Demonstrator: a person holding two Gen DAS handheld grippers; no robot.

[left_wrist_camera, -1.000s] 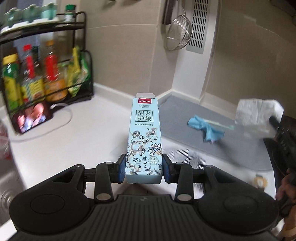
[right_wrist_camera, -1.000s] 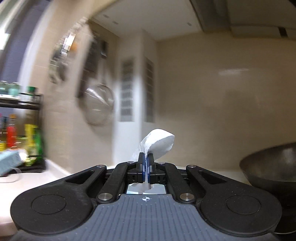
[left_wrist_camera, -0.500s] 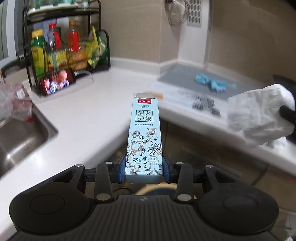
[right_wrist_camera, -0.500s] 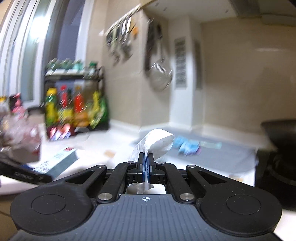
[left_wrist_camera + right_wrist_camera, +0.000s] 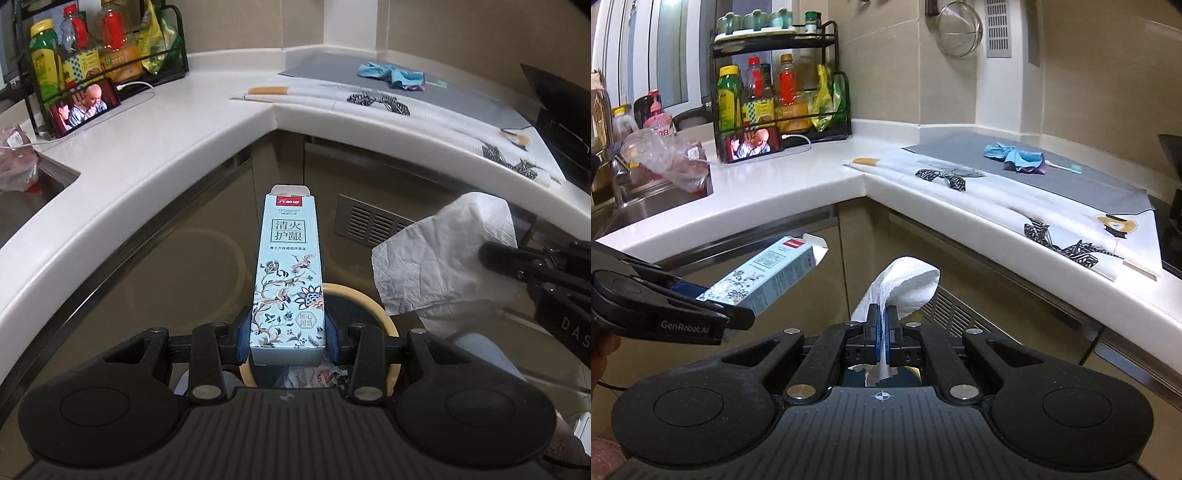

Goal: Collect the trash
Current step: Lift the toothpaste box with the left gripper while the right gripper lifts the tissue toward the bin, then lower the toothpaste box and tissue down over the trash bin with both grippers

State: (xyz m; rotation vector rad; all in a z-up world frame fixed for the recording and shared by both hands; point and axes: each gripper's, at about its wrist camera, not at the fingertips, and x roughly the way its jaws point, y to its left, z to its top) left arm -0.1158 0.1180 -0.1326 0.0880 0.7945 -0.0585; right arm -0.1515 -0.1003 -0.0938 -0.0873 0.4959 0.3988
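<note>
Left wrist view: the left tool is clamped on the base of a pale-blue toothpaste box, held out over a tan-rimmed bin below the tabletop. Let go at this tilt, the long box could catch the rim and topple out.

Right wrist view: the right tool is pinched together on a white paper towel. So light, it could drift past the bin.

L tongs + box | R tongs + tissue | moved off counter, now over bin
</note>
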